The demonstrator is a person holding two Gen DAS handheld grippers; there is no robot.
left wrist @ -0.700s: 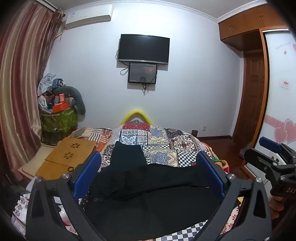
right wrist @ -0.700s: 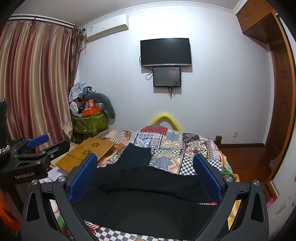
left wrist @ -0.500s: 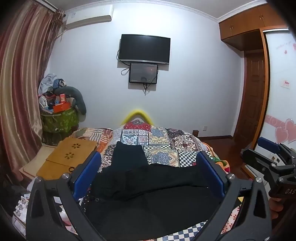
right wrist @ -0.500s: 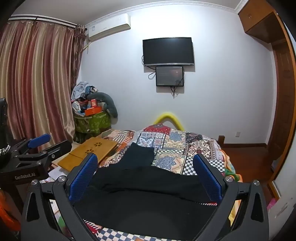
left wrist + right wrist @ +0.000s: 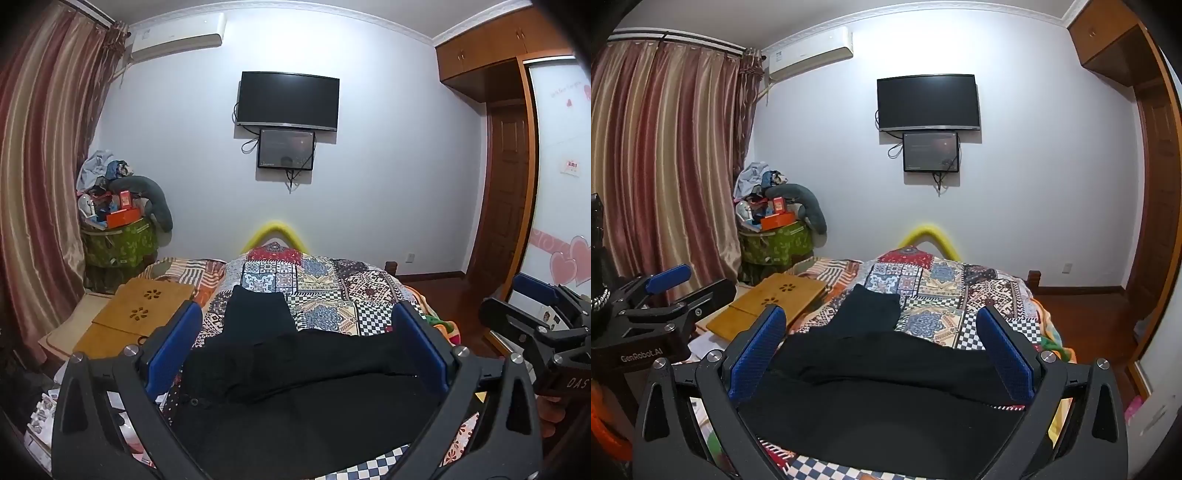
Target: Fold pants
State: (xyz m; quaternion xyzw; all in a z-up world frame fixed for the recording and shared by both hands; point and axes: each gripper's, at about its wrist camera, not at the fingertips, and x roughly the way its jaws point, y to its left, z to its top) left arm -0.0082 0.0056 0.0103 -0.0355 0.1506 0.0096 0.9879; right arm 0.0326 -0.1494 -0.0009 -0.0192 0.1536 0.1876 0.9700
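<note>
Black pants (image 5: 295, 391) lie spread on the patchwork quilt (image 5: 332, 288) of a bed. One leg (image 5: 255, 314) points away toward the far wall; the other runs across to the right. My left gripper (image 5: 295, 314) hovers over the near part of the pants, open, with nothing between its blue pads (image 5: 173, 347). In the right wrist view the pants (image 5: 879, 391) fill the lower middle, and my right gripper (image 5: 881, 314) hangs above them, open and empty. Each gripper shows in the other's view: the right gripper (image 5: 535, 314) at the right edge, the left gripper (image 5: 668, 284) at the left.
A wooden lap desk (image 5: 144, 314) lies left of the bed beside a green bin (image 5: 118, 240) heaped with clutter. Curtains (image 5: 665, 166) hang on the left, and a wardrobe (image 5: 554, 184) and door stand on the right. A yellow curved pad (image 5: 275, 230) caps the bed's far end under a wall TV (image 5: 288, 99).
The right wrist view has turned very slightly to the left. The pants lie as before and both grippers stay open.
</note>
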